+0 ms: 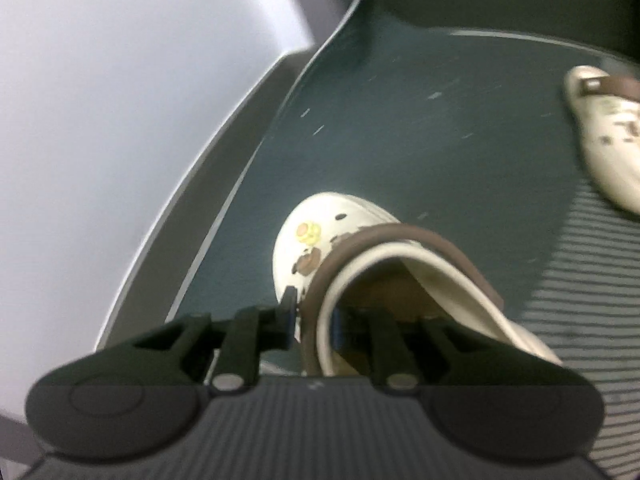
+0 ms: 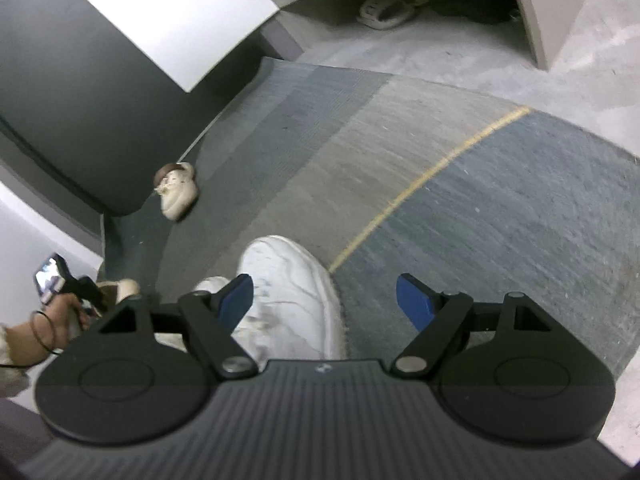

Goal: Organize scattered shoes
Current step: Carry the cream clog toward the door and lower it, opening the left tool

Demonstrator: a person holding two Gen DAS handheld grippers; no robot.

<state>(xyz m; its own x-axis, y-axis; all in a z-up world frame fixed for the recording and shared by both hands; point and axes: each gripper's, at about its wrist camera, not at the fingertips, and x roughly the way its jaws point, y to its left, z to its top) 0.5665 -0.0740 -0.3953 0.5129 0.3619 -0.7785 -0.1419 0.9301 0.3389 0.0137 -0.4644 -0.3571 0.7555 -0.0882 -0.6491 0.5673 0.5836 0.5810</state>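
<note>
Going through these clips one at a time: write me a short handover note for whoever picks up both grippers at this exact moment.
Left gripper: shut on the rim of a cream clog, carried over the dark green mat.
Right gripper: open, empty, above a white sneaker on the rug.
Matching clog lies at the mat's edge. More footwear sits under the cabinet.
Done: one clog picked up.
Left: set it beside its mate; whether the sneaker is loose or worn is unclear.

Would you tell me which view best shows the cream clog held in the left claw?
The left wrist view: the cream clog fills the centre, charms visible. The right wrist view shows only part of it, far left beside the hand.
</note>
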